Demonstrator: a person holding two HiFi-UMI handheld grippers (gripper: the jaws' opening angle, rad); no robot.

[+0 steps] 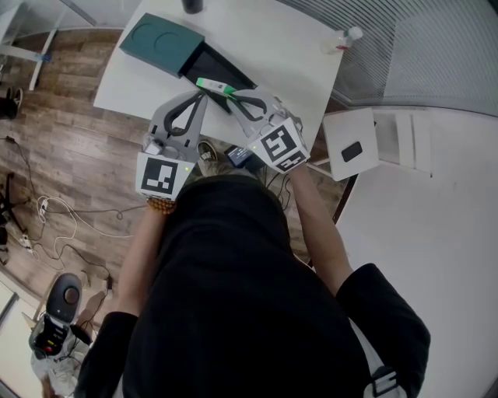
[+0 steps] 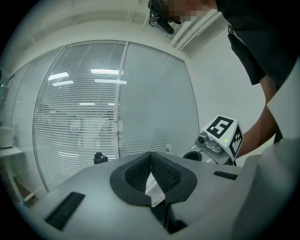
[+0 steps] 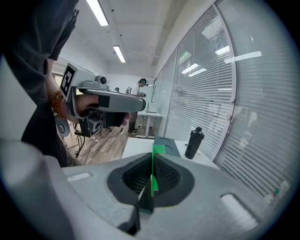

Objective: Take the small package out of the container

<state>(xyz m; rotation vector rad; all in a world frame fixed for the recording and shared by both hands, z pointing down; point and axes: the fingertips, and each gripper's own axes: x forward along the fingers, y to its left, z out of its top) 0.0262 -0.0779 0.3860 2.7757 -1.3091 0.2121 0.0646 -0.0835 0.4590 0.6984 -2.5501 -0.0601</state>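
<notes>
Colours: small package white, one end green; container teal outside, black inner tray; counter white; floor brown wood planks; bottle black.

Right of the teal container, the white table lies bare up to a small bottle. A dark bottle stands behind the container, seemingly apart from it.

A white table stands on a wood-plank floor, where loose cables trail off to one side. A glass partition hung with horizontal blinds runs beside the table. Strip lights line the white ceiling, and more white desks stand farther down the room. A small white stand sits just beside the table's corner.
</notes>
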